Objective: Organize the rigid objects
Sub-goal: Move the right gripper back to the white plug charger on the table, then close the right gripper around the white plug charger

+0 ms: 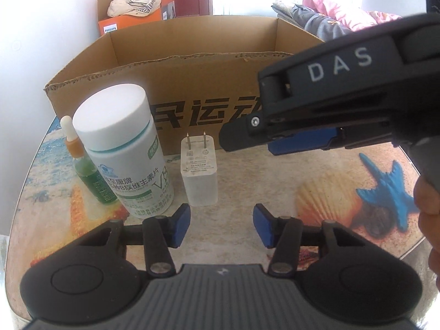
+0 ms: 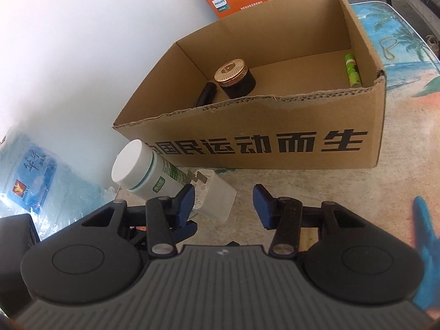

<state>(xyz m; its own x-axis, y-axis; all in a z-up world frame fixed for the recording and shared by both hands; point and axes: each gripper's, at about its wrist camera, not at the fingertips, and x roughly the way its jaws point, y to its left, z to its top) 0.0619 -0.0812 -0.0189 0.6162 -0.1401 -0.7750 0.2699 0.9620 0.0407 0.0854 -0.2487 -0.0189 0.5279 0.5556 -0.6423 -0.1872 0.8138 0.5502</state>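
My left gripper [image 1: 221, 227] is open w/ nothing in it; white charger [image 1: 199, 174] stands just ahead, pill bottle [image 1: 123, 148] ahead-left. My right gripper [image 2: 224, 205] is open too, charger [image 2: 217, 192] ahead-left, cardboard box [image 2: 275, 148] behind.

A home: heaped bedding [image 1: 330, 19], beach-print tablecloth [image 1: 357, 192].

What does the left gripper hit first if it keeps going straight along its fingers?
Likely the white plug adapter, standing prongs-up on the table just beyond the open left gripper and slightly left of its centre line. Depth is unclear; it might touch the table first.
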